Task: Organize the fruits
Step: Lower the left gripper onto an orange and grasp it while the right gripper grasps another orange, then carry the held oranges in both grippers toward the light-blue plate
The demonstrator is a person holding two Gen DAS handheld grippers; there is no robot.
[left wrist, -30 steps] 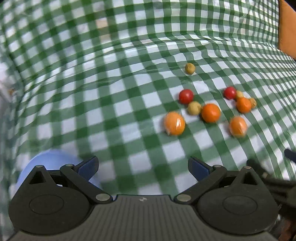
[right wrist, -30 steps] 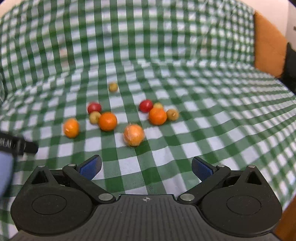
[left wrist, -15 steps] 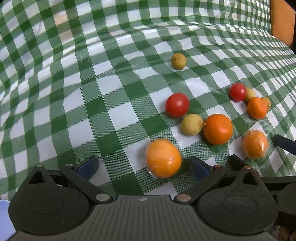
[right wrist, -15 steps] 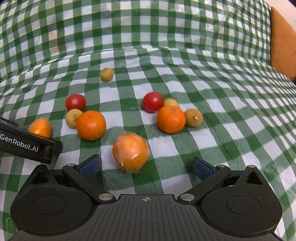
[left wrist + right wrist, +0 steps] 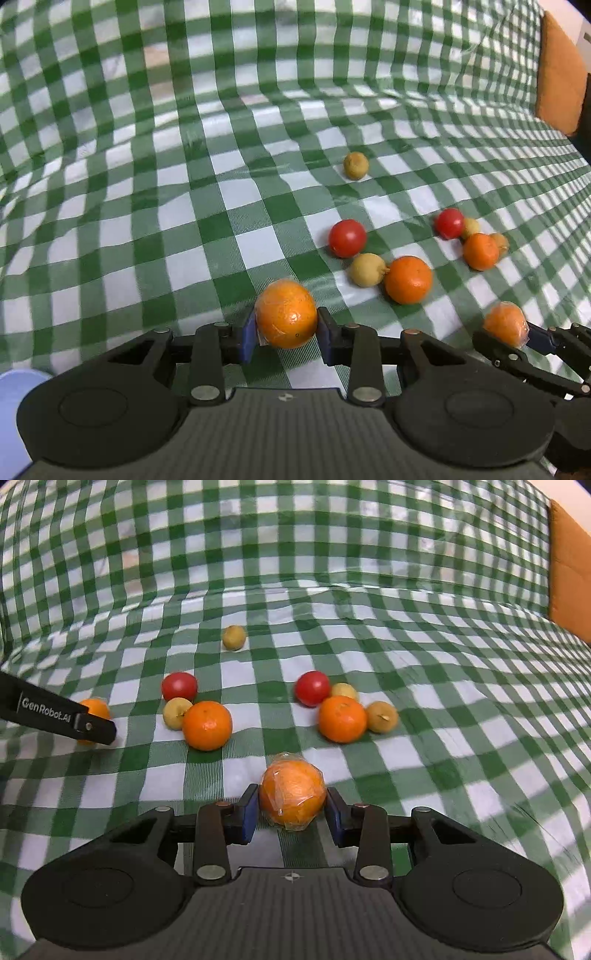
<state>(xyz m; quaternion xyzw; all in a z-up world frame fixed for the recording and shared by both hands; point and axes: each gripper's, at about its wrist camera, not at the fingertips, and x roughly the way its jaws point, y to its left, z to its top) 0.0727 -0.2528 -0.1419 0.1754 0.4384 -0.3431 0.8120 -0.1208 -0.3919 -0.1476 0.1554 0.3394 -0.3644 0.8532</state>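
A: L wrist cam sits low behind the left gripper (image 5: 286, 334), facing fwd over the checked cloth (image 5: 184, 184), very near.
B: R wrist cam, same setup behind the right gripper (image 5: 291, 810), to the right of it. Both share the fruit cluster, e.g. the lone yellow fruit (image 5: 355, 166) (image 5: 233, 637).

Left gripper (image 5: 286, 332) clamps wrapped orange (image 5: 287, 318) — checked cloth (image 5: 184, 221) beneath.
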